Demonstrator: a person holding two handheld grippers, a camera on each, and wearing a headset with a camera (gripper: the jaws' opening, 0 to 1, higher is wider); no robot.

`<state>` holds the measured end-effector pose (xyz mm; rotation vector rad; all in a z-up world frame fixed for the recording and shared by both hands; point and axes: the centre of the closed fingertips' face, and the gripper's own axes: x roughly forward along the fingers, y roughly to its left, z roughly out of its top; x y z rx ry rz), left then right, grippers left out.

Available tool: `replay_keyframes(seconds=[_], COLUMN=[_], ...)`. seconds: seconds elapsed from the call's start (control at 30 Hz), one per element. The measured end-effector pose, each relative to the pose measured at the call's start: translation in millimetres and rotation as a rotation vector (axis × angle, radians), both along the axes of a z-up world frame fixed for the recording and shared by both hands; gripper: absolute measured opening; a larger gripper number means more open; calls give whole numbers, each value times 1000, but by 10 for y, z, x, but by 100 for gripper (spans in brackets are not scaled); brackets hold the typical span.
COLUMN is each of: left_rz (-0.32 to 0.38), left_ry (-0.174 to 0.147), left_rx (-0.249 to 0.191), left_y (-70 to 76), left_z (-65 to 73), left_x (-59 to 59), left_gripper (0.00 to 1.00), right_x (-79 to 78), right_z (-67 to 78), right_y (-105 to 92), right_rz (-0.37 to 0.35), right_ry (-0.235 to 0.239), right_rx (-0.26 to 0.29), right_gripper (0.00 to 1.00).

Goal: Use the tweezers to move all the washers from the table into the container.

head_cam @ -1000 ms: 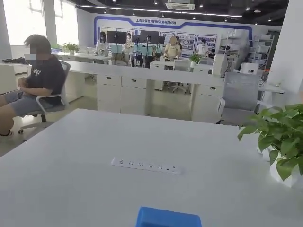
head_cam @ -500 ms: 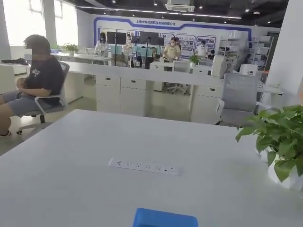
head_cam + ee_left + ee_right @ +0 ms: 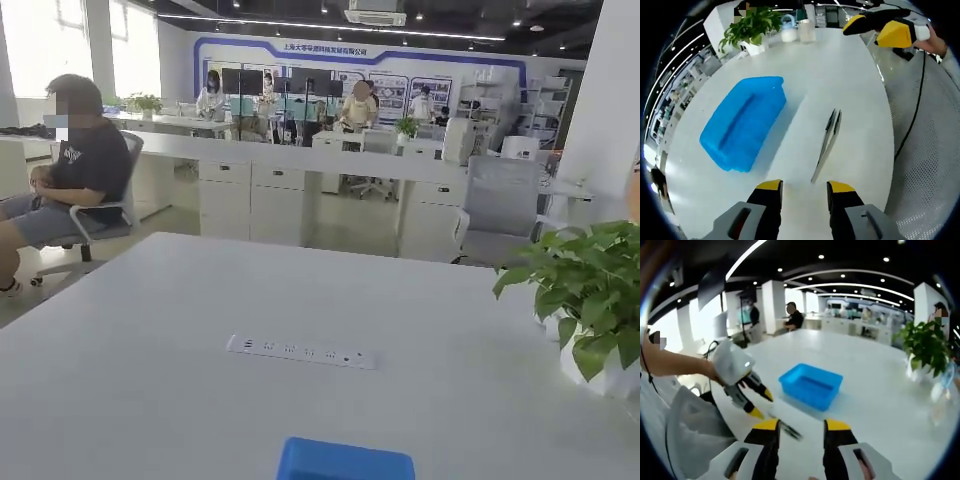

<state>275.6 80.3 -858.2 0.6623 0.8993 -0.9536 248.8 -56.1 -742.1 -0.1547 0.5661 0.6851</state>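
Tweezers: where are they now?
Left gripper view: the tweezers lie flat on the white table, just ahead of the left tool, right of the blue container in that view.

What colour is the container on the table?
Bright blue; the container shows best in the left gripper view.

Our left tool (image 3: 804, 186) and right tool (image 3: 801, 425) both carry pale grey jaws capped in yellow, with black-and-yellow linkages and a whitish body behind, and a thin black cable (image 3: 914, 115) runs from the right one.
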Motion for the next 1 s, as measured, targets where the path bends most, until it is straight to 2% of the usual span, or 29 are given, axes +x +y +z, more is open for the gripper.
replay_keyframes(seconds=[0.07,0.1,0.13,0.23,0.27,0.4,0.5,0.6,0.63,0.73,0.83,0.93,0.97,1.0], left_rz=[55,79,118,190,228,335,388,428,454,497,540,601,613,627], left_ry=[-48,-50,-56,-75,-99,-143,-200,-226,-235,-259,-272,-281,-295,-296], left_rx=[-23,-43,-81,-135,-161,-271,-304,-330,-354,-385,-378,-390,-387,-390], left_y=[70,87,106,169,210,284,370,410,422,471,566,670,705,737], left_z=[93,138,217,395,493,791,965,1097,1150,1214,1200,1197,1208,1208], left_x=[54,54,46,27,37,6,-28,-102,-128,-186,-250,-312,-301,-322], left_gripper=[44,45,46,55,56,65,69,76,80,87,93,99,99,99], right_x=[14,21,28,40,45,70,91,111,120,145,156,155,153,148], right_z=[12,15,18,11,13,41,65,84,93,116,120,120,120,113], right_y=[-17,-24,-32,-50,-63,-110,-151,-184,-198,-233,-271,-325,-336,-352], right_rz=[-8,-13,-19,-31,-38,-64,-83,-102,-112,-137,-158,-188,-195,-204], right_ry=[-1,-1,3,9,9,4,-7,-11,-10,-17,-19,-21,-21,-20], right_rx=[3,6,15,25,27,43,45,55,59,71,70,80,83,83], right_gripper=[31,32,32,35,35,40,45,54,57,63,69,76,78,80])
